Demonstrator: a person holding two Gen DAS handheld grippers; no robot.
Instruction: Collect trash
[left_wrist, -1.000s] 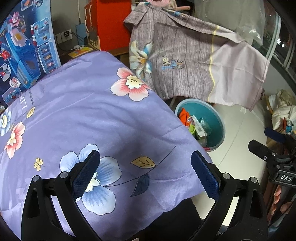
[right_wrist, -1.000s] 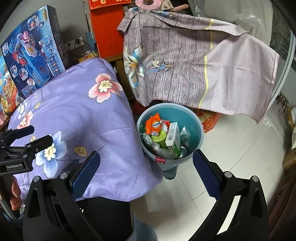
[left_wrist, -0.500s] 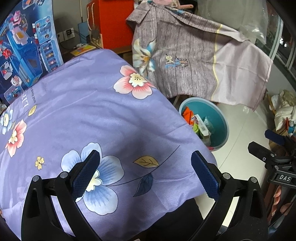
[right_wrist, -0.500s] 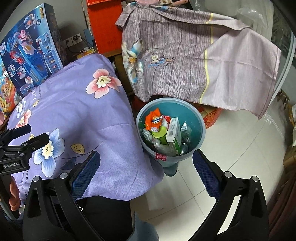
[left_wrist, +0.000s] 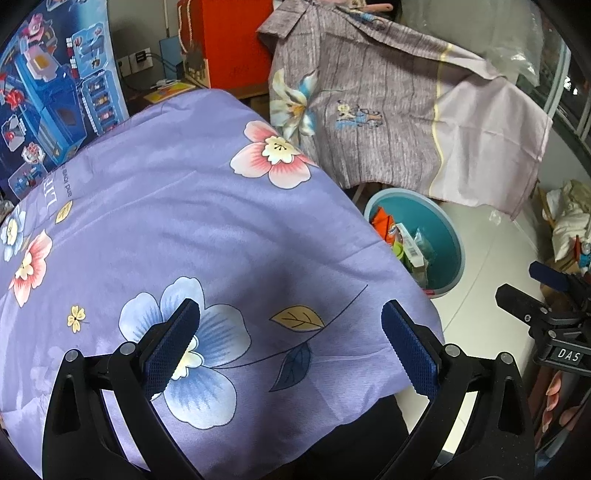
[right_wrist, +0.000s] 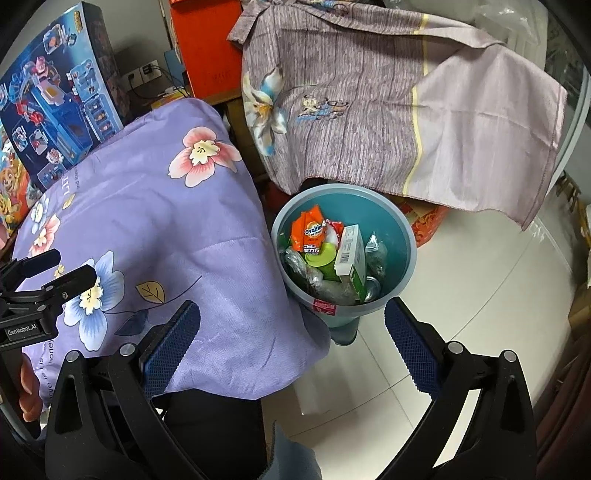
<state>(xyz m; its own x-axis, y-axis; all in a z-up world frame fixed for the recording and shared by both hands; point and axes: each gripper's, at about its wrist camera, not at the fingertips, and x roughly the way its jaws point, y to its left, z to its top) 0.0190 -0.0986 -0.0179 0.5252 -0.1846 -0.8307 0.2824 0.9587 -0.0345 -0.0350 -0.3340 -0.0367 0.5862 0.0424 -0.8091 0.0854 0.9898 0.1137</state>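
Observation:
A teal bin (right_wrist: 402, 236) stands on the white floor beside the table. It holds an orange Ovaltine packet (right_wrist: 308, 230), a white and green carton (right_wrist: 351, 251), crumpled clear plastic and a can. The bin also shows in the left wrist view (left_wrist: 448, 236), partly hidden by the table's edge. My left gripper (left_wrist: 290, 343) is open and empty above the purple flowered tablecloth (left_wrist: 177, 206). My right gripper (right_wrist: 291, 345) is open and empty, held above the table's corner and the floor, just in front of the bin.
A grey-purple cloth (right_wrist: 388, 99) hangs over furniture behind the bin. A blue toy box (right_wrist: 62, 99) and an orange box (right_wrist: 207, 40) stand at the back. The left gripper shows in the right wrist view (right_wrist: 48, 291); the right gripper shows in the left wrist view (left_wrist: 546, 314).
Both grippers have drifted slightly; the view has shifted a little toward the table. Both stay open and empty. The bin's contents have not moved.

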